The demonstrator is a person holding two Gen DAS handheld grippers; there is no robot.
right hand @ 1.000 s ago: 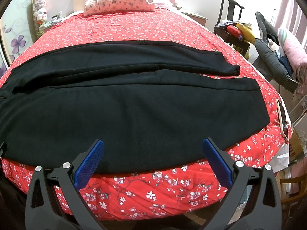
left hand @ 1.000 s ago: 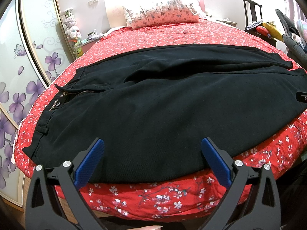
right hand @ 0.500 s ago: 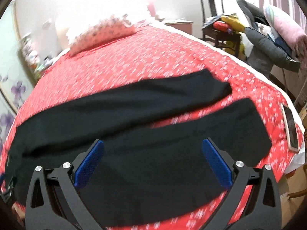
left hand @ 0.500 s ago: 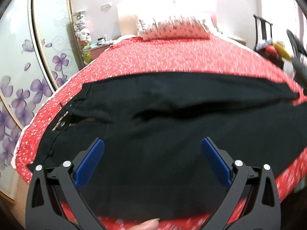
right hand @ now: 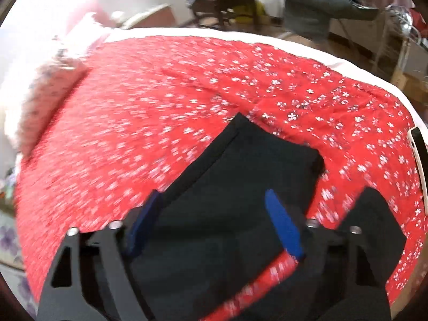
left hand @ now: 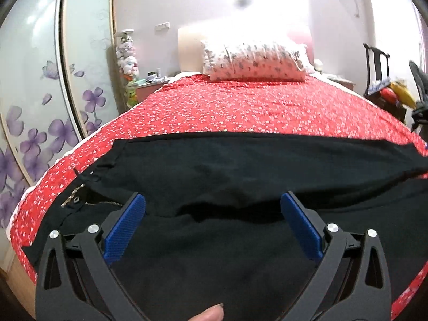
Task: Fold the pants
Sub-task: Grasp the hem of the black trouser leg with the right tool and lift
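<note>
- Wardrobe doors (left hand: pixel 40 101): far left of my left view, frosted panels with purple flower prints, standing beside the bed.
- Stacked plush toys (left hand: pixel 128 61): upright column in the corner between the doors and the headboard end of the bed.
- Bed (left hand: pixel 240 107): red spread with small white blossoms; it carries the pants and fills most of both my views.
- Pants (left hand: pixel 227 240): black, spread flat across the near part of the bed. Waistband and open zipper lie at the left edge of my left view, legs running off to the right.
- Left claw (left hand: pixel 213 222): jaws spread wide, blue pads well apart, nothing between them. I hold it low over the seat area of the pants; I cannot tell whether it touches the cloth.
- Pillow (left hand: pixel 256 61): floral print, lying at the head of the bed, well apart from the pants.
- Chair (left hand: pixel 379 80): dark, at the right side of the bed, with coloured items heaped on it.
- Right claw (right hand: pixel 214 222): jaws parted, less wide than the left, gripping nothing. I see it above the far pant leg near its hem (right hand: pixel 267 144); this view is blurred.
- Second pant leg (right hand: pixel 374 227): its end shows to the right of my right claw, a strip of red spread between the two legs.
- Phone (right hand: pixel 420 165): lying at the bed's right edge.
</note>
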